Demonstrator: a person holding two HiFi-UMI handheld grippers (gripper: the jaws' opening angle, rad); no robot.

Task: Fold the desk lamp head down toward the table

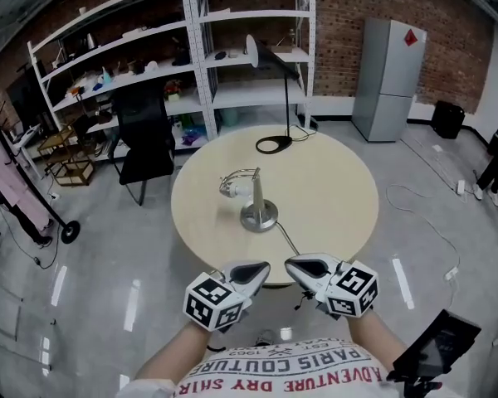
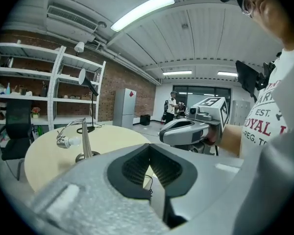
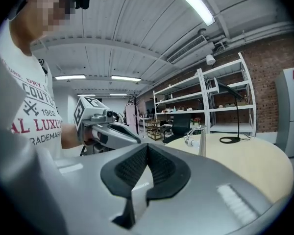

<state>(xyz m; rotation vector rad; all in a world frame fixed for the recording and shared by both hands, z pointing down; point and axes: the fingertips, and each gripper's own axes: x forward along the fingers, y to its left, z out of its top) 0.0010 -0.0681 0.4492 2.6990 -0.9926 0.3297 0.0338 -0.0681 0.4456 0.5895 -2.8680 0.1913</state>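
Left gripper [image 1: 260,267] and right gripper [image 1: 294,264]: jaws pressed together, nothing in either. Both are held side by side just off the near edge of the round table [image 1: 340,222]. Silver desk lamp [image 1: 258,211] stands mid-table, its head [image 1: 232,189] drooping left. Black lamp [image 1: 275,98] stands at the far edge.

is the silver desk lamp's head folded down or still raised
Folded down: the lamp head hangs to one side, below the top of the post, low over the round table.
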